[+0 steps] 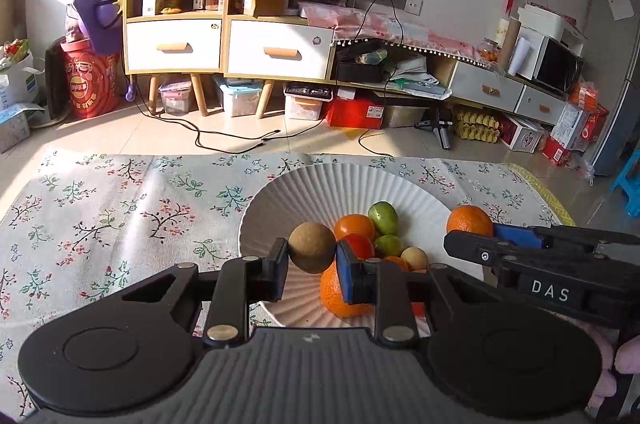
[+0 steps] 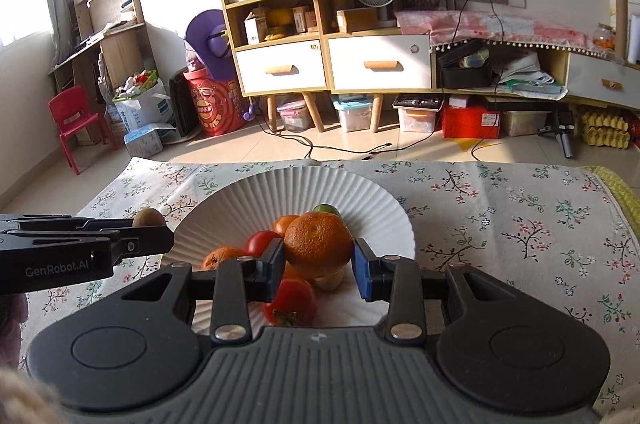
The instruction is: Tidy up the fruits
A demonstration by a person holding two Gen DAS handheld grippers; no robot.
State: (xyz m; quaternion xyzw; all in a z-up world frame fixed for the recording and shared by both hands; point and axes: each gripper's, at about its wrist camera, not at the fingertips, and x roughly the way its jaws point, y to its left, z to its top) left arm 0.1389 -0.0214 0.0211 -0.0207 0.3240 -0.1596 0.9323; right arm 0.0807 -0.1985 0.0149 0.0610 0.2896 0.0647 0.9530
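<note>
Left gripper (image 1: 311, 264): fingers clamped on a brown kiwi (image 1: 312, 247), held above the near part of the white fluted plate (image 1: 320, 184). Right gripper (image 2: 319, 262): fingers clamped on an orange (image 2: 318, 243), likewise over the plate. Below and beyond both fingertips: heaped tomatoes (image 2: 262, 242), oranges, green limes (image 1: 383, 217). Step judged: placing fruit; next calls for lowering into free gaps, then parting fingers gently. Beyond: floral tablecloth (image 1: 120, 200).

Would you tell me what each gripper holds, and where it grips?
Left gripper pinches the kiwi across its sides; right gripper clamps the orange across its middle.
</note>
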